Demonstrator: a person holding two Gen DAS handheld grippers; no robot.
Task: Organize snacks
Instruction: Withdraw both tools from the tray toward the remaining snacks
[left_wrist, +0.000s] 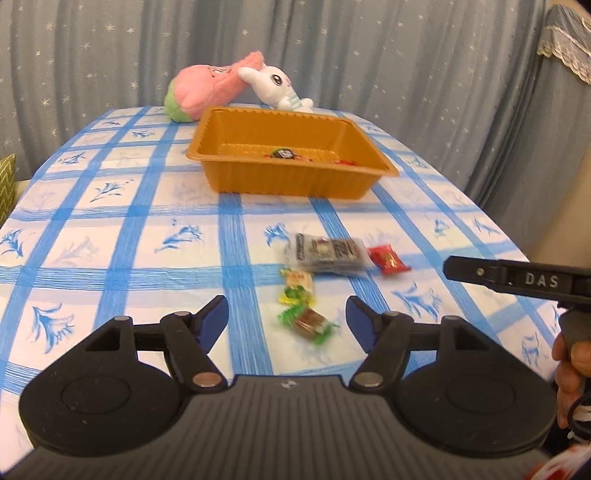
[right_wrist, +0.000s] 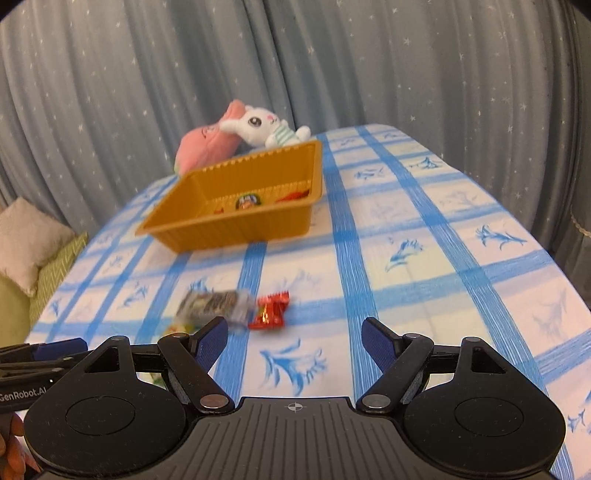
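Left claw (left_wrist: 286, 319) spread, empty, low centre of frame, above green-wrapped candy (left_wrist: 307, 322). Right claw (right_wrist: 291, 341) spread, empty, near red candy (right_wrist: 270, 309) and grey packet (right_wrist: 216, 304) at mid-frame. Farther up on checked bench (left_wrist: 110, 221), orange tray (left_wrist: 291, 177) with few snacks.

A bench (left_wrist: 110, 206) with a blue-checked cloth fills the frame. At upper centre sit an orange tray (left_wrist: 295, 181) and two plush toys (left_wrist: 229, 85). Four wrapped snacks (left_wrist: 325, 254) lie lower centre.

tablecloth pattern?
Tablecloth: white with a blue check grid and blue floral sprigs in the squares. Clearest in the left wrist view.
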